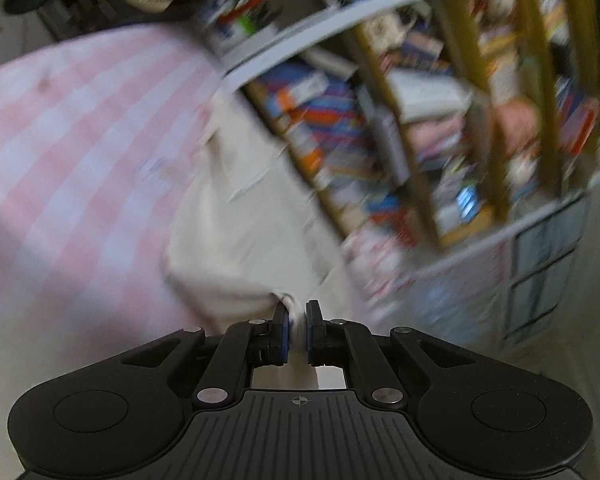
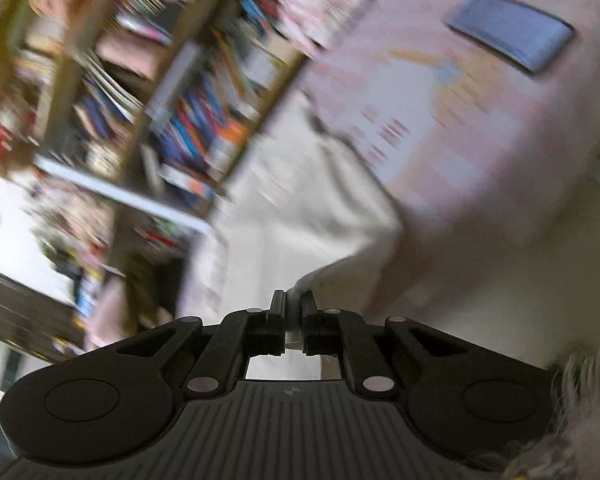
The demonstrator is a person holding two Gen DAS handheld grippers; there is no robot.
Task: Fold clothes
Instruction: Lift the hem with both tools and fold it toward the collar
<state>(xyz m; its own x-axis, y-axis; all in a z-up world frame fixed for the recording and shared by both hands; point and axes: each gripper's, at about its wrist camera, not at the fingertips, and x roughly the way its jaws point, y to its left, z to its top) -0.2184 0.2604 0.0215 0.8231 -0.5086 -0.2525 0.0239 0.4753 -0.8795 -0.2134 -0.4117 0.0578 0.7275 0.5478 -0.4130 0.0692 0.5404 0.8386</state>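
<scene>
Tongs both pinched shut on cloth: left gripper (image 1: 297, 330) nips a bunched corner of the cream garment (image 1: 236, 248), right gripper (image 2: 294, 316) clamps another edge of it, jaws nearly touching. Garment hangs out from the grips toward the pink checked bedspread (image 1: 72, 148), bookshelf (image 1: 440, 120) behind, all badly blurred. Looks light, soft and limp, likely to sag and crease; corners or hems seem the best holds.
</scene>
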